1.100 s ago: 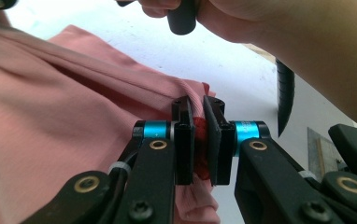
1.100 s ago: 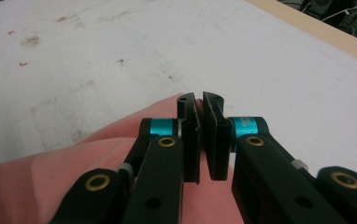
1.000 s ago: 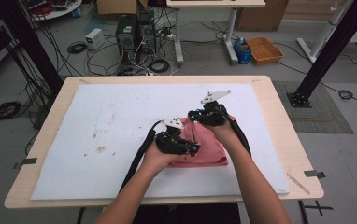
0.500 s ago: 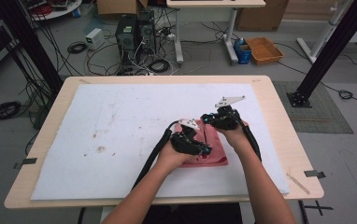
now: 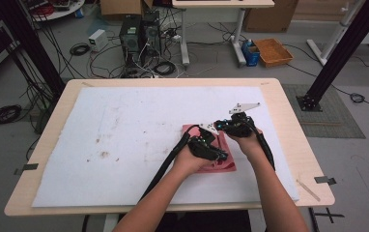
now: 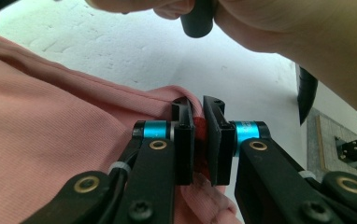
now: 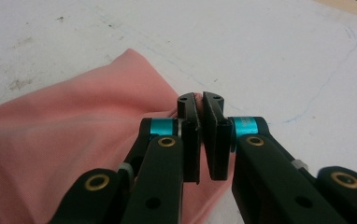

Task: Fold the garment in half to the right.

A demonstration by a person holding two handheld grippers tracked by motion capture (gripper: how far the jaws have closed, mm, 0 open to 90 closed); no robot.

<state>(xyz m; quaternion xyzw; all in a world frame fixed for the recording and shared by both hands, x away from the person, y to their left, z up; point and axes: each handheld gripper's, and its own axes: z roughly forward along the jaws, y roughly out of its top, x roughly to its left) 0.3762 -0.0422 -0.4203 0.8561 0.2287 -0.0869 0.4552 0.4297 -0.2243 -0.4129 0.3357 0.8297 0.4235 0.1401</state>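
The left gripper [image 6: 198,140] has its two black jaws pressed together on a fold of the pink cloth [image 6: 50,154]; in the left gripper view a sliver of the fabric shows red in the narrow slit between the pads, and the rest of the cloth spreads over the left half of that frame, its hemmed edge running from the upper left down to the jaw tips. The right gripper [image 7: 200,135] is likewise pinched on an edge of the pink cloth [image 7: 74,140], which in the right gripper view fills the lower left of the frame and bunches right at the tips of the jaws. In the high view the left gripper [image 5: 206,145] sits right of the frame's centre on the near part of the cloth, and the right gripper [image 5: 233,126] lies just up and to the right of it, at the cloth's far right side, with its grey three-cornered plate pointing toward the right. The pink cloth [image 5: 221,164] lies crumpled beneath and between the two, right of centre and a little below the middle of the frame, on the white mat [image 5: 124,125] that covers most of the wooden table [image 5: 289,121]. The person's forearms come in from the bottom edge, close together. Beyond the table's far edge, in the upper part of the frame, cables and computer cases [image 5: 136,36] stand on the floor.
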